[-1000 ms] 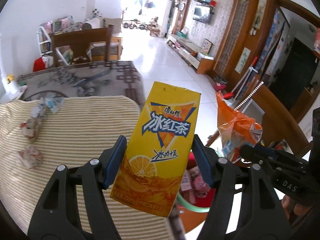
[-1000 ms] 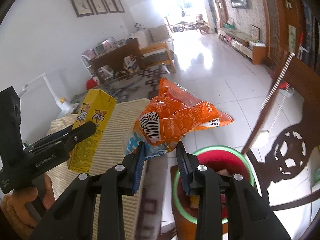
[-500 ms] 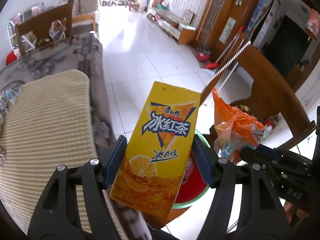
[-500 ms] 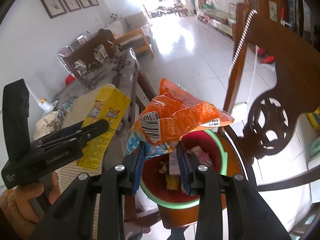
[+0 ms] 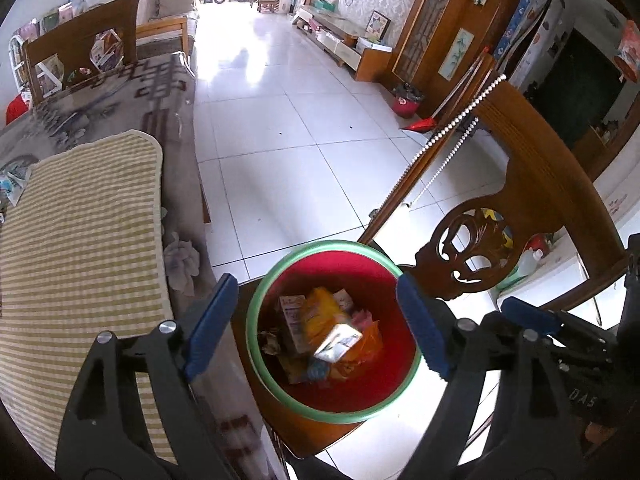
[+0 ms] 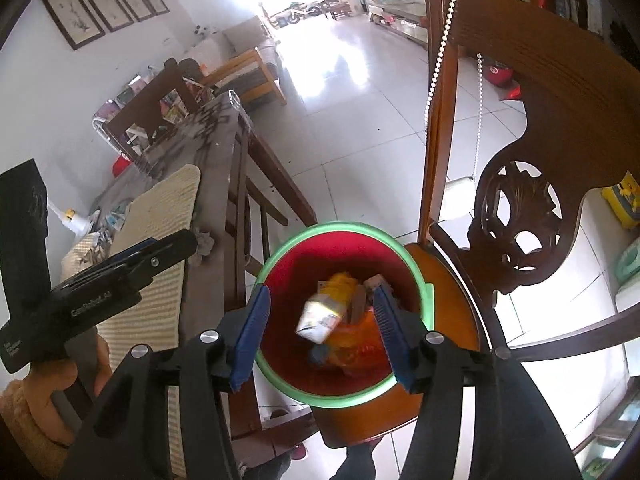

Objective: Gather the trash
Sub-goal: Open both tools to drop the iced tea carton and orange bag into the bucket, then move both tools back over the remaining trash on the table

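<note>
A red bin with a green rim (image 5: 256,308) (image 6: 424,284) stands on a wooden chair seat, directly below both grippers. Inside it lie the yellow tea carton (image 5: 320,312) (image 6: 320,318), blurred, and the orange snack bag (image 5: 360,350) (image 6: 356,344) among other wrappers. My left gripper (image 5: 316,324) hangs over the bin with its jaws opening and nothing between them. My right gripper (image 6: 322,336) is also above the bin, jaws opening, empty. In the right wrist view the left gripper's body (image 6: 92,276) shows at the left, held by a hand.
The carved wooden chair back (image 5: 516,216) (image 6: 532,184) rises right of the bin. A table with a striped mat (image 5: 80,240) (image 6: 160,240) lies to the left, with scraps of wrapper (image 5: 12,184) at its far end. White tiled floor lies beyond.
Both grippers moved from over the table to above the bin and tilted down. Both then opened; the yellow carton and the orange bag dropped into the bin.
</note>
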Demonstrator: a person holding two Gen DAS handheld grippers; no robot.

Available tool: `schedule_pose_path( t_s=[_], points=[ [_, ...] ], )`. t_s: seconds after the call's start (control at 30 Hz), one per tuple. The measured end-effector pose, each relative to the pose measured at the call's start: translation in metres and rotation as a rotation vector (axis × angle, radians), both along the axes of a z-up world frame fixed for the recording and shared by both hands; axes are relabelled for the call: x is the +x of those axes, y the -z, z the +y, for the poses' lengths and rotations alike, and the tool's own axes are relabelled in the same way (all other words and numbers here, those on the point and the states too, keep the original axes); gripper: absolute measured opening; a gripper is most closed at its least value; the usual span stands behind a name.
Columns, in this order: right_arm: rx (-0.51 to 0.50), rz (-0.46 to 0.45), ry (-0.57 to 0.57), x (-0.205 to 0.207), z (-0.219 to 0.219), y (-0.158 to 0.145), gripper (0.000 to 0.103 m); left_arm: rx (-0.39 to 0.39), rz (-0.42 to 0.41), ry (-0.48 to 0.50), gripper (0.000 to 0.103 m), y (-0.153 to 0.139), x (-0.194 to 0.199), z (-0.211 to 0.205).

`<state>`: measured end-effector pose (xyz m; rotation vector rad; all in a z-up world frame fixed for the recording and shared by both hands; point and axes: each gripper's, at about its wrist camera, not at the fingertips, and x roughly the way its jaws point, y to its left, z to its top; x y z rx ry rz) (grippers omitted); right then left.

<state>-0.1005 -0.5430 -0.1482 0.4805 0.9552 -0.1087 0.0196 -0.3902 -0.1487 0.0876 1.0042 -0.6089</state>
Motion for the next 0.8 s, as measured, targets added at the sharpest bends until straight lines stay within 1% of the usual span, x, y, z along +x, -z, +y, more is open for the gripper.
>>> schedule_pose_path(
  t_s=[0.17, 0.27, 0.4, 0.6, 0.7, 0.8],
  points=[
    [0.018, -0.026, -0.022, 0.009, 0.012, -0.010, 0.058, -0.010, -0.022, -0.043, 0.079, -0.007, 0.005, 0.023],
    [0.036, -0.055, -0.056, 0.017, 0.028, -0.021, 0.059, -0.007, -0.035, -0.091, 0.079, -0.011, 0.010, 0.047],
    [0.059, -0.094, -0.118, 0.031, 0.060, -0.038, 0.063, 0.002, -0.041, -0.180, 0.079, -0.010, 0.018, 0.093],
    [0.077, -0.136, -0.222, 0.055, 0.133, -0.057, 0.066, 0.023, -0.043, -0.340, 0.079, -0.008, 0.035, 0.193],
    [0.098, -0.132, -0.264, 0.069, 0.172, -0.056, 0.066, 0.026, -0.062, -0.432, 0.079, -0.012, 0.046, 0.258],
    [0.126, -0.112, -0.298, 0.083, 0.210, -0.053, 0.066, 0.036, -0.075, -0.489, 0.080, -0.021, 0.064, 0.313]
  ],
)
